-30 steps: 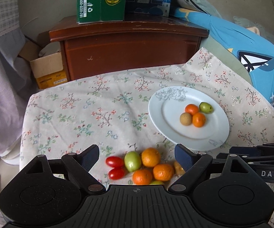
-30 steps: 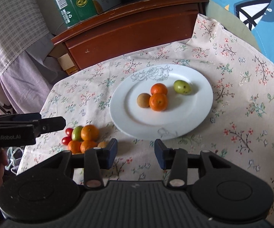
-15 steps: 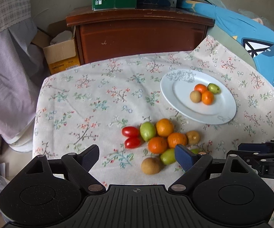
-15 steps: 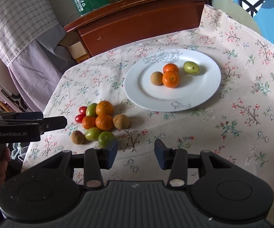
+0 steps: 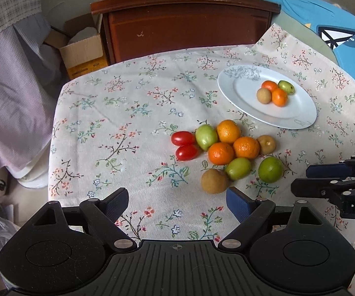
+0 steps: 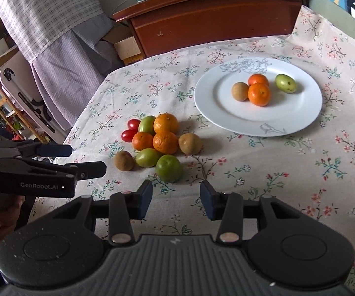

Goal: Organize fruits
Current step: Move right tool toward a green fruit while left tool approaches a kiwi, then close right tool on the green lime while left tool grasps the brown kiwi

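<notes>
The loose fruit sits in a tight cluster on the flowered tablecloth, near the white plate, which already holds four pieces. Both tools are empty. The left gripper has its jaws spread wide, with nothing between them, and hovers just short of the brown fruit at the cluster's near edge. The right gripper has its jaws set narrower but still parted, also around nothing, and points at the round green fruit.

The main risk is the crowding. The oranges, the green fruits and the two small tomatoes touch one another, so a jaw pushed in beside one piece would likely nudge its neighbours and send them rolling across the cloth, perhaps off the table edge on the left. The right gripper's gap looks barely wider than the green fruit, so a slightly off-centre descent could land a pad on top and knock it away. The tomatoes look soft; a hard squeeze might split them. The two tools are also close together and could collide if both reach in at once.
</notes>
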`<state>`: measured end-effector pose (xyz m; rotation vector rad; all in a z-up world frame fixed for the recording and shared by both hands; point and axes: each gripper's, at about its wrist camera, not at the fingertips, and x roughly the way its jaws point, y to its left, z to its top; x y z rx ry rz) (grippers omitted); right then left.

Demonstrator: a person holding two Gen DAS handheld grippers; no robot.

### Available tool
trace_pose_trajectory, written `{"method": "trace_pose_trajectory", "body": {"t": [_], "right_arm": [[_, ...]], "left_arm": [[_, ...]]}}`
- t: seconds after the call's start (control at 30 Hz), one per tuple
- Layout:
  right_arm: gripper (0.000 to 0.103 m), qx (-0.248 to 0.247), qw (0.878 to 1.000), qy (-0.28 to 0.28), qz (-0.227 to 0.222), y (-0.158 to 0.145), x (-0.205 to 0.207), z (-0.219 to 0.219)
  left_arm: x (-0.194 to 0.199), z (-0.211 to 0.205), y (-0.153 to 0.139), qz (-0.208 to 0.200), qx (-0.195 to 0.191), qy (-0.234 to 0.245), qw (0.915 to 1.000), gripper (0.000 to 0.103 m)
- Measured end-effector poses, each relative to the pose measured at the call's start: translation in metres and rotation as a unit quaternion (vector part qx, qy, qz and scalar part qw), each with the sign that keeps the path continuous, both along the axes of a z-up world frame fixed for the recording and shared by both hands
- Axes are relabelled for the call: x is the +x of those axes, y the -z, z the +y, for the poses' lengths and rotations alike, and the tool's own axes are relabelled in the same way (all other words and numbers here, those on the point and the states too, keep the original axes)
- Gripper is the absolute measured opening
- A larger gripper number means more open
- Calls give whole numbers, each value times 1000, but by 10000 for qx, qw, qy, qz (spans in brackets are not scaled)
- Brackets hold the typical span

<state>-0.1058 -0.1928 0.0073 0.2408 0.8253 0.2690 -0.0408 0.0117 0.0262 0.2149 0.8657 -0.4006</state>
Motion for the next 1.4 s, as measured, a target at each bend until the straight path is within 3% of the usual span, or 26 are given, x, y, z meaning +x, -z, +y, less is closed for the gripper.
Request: {"method": "trace_pose_trajectory", "body": {"t": [0.37,0.6,0.7,0.93,1.27,1.4], "right_arm": [[43,-32,9998,-167,-78,9,19,15],[35,-65,9998,-156,-61,15,29,18],[29,-55,9999,-132,-50,16,31,18],[29,40,10000,44,-4,14,30,12],[29,77,9996,255,29,11,31,4],[29,66,9997,247,20,10,30,4]], "left_arm": [[-1,-5,9,-9,-24,179,9998,86],[1,-12,15,-24,-27,274,9996,85],[2,-16,17,-36,-52,333,9994,79],[5,-25,23,10,-52,502,9987,60],[10,-29,28,-12,-87,506,9987,48],[10,-31,28,-22,-103,596,9982,37]]}}
